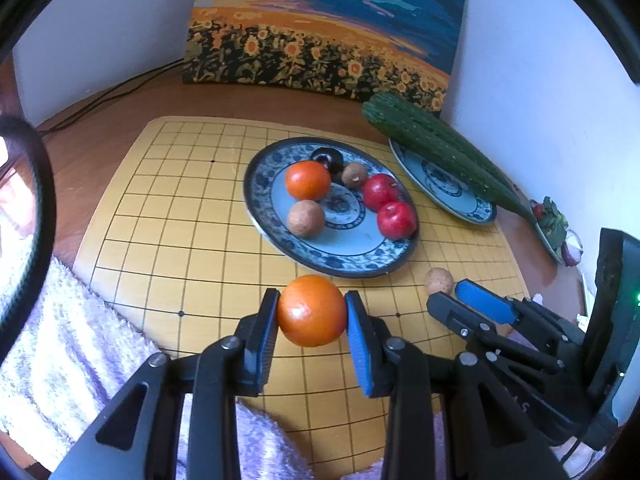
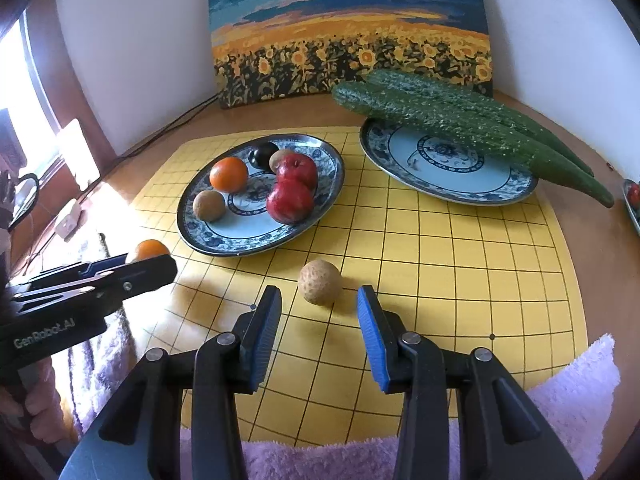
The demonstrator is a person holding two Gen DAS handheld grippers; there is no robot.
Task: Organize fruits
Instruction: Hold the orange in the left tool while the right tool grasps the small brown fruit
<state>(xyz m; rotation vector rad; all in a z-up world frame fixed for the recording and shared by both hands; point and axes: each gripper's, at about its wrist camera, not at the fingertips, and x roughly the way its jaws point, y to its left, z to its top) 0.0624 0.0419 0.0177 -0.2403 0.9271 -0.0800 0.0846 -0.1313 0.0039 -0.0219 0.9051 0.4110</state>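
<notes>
Orange and glossy, the fruit in the left gripper (image 1: pixel 311 312) is an orange (image 1: pixel 311 310), pinched at its widest girth between the two blue pads, one pad on each side. It hangs clear of the yellow grid mat (image 1: pixel 168 216), above the mat's near edge and just in front of the fruit plate (image 1: pixel 264 222). It looks firm and round, with a smooth skin that could roll or slip out if the pads sat off-centre; a hold across the middle, as here, seems the safest, and it should need only moderate pressure, since a hard squeeze could bruise it.

That plate sits near the middle of the mat and already carries another orange (image 1: pixel 307 180), two red apples (image 1: pixel 390 204), two brown round fruits (image 1: pixel 305 218) and a dark one (image 1: pixel 326 158) at its far rim. Open glaze shows at the plate's near side, a likely landing spot.

The right gripper (image 2: pixel 319 320) has its jaws spread, empty, with a loose brown fruit (image 2: pixel 319 282) resting on the mat just ahead of the fingertips, not touched. Small, light and rough-skinned by its look, it should grip well but may roll when nudged, so the pads ought to close on both sides evenly.

A second plate (image 2: pixel 444 190) toward the mat's far right corner holds long green cucumbers (image 2: pixel 452 120) that overhang its rim. A sunflower painting (image 2: pixel 348 28) leans against the wall at the counter's back edge.
</notes>
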